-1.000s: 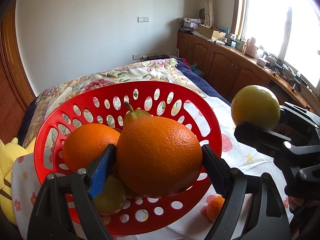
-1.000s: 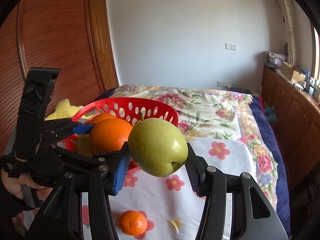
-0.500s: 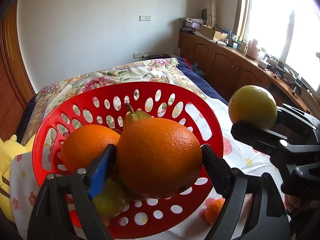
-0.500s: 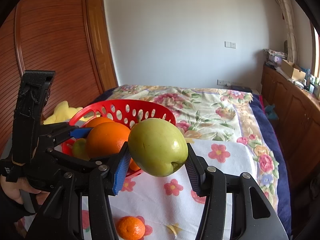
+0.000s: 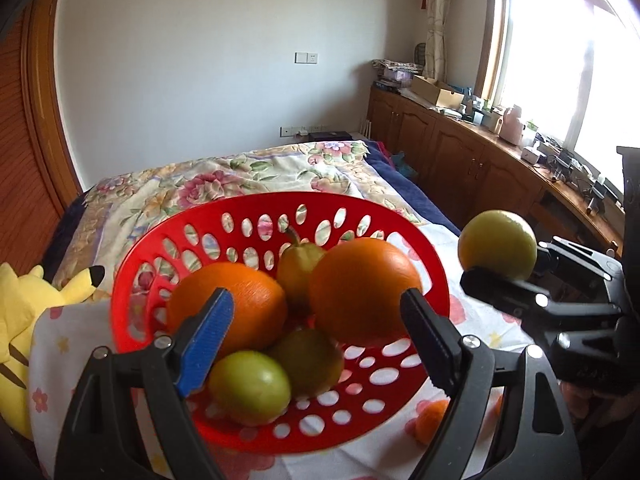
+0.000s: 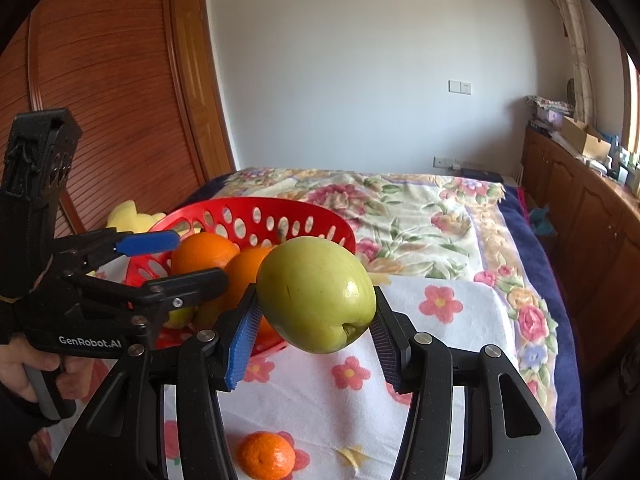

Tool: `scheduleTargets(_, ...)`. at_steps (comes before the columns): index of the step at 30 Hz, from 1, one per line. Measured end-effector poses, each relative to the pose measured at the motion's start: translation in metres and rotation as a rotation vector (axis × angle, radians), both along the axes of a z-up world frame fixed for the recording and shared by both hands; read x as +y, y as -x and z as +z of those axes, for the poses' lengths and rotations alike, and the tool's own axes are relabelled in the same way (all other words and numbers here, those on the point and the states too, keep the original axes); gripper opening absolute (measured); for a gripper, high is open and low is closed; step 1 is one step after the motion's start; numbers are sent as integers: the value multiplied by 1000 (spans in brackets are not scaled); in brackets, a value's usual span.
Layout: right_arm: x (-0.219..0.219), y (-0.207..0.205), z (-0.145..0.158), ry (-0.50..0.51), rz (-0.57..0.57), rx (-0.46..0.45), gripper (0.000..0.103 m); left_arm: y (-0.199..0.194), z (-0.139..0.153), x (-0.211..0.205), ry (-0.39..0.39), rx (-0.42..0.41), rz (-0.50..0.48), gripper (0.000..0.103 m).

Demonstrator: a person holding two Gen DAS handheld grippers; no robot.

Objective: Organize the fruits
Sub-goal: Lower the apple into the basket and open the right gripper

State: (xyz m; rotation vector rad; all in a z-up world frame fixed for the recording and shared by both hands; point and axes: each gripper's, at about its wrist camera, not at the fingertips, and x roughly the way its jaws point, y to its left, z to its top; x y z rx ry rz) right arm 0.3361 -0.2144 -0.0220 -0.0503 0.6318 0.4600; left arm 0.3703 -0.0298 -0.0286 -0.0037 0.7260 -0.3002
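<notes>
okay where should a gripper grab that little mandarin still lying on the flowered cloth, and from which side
Take the small mandarin across its widest middle, coming down from above. It lies alone on the flowered cloth, apart from the red basket, so a finger can pass on either side. It is round and low, so a grip off its middle would probably slip.

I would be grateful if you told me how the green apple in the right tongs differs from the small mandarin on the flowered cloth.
The green apple is yellow-green and smooth; the mandarin is orange and dimpled. The apple is clearly the larger. The apple is clamped in the right tongs above the cloth, while the mandarin lies loose on it. Both are outside the red basket.
</notes>
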Motion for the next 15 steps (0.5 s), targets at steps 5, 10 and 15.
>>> scheduleTargets(5,5,-2,0,0,9,4,53,12,-3,18,7,0,29,85)
scheduleTargets(10,20,-4,0,0,38,9,53,27,-3,35,23,-8,49,85)
scheduleTargets(15,41,-4,3,-3,77,10,53,39,-4,54,18,-17,82,85)
